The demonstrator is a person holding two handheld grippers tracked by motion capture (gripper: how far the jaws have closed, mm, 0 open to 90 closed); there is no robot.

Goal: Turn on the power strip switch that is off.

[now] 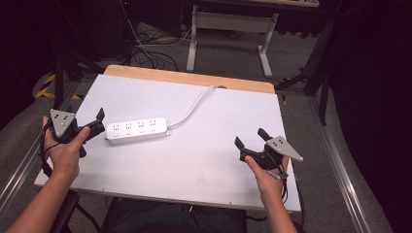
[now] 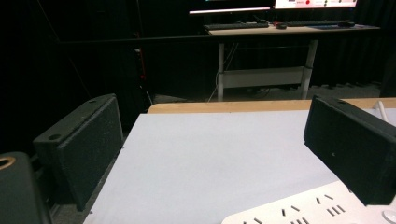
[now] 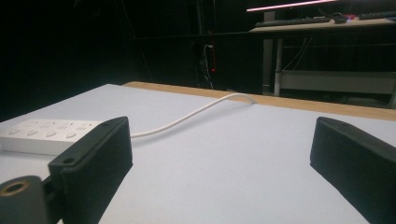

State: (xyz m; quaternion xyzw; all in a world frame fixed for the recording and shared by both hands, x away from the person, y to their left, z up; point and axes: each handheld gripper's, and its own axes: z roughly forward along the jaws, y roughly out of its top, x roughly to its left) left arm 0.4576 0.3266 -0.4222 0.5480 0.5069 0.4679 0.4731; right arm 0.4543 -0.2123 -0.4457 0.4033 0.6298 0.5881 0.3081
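Strip (image 1: 137,130) lies flat on the left half of your desk (image 1: 204,160), with your left claw (image 1: 99,121) just beside its near end.

Its white cord (image 1: 194,104) curves away to the desk's far edge, so the strip sits about as far as that lead lets it, sockets up. Your left claw is spread wide and holds nothing; in the left gripper view the strip's corner (image 2: 308,210) sits low by the right-hand jaw, apart from it, likely lined up for a grasp. Your right claw (image 1: 252,138) rests well apart on the right side, jaws also wide and empty, aimed across bare desk toward the strip (image 3: 46,133).
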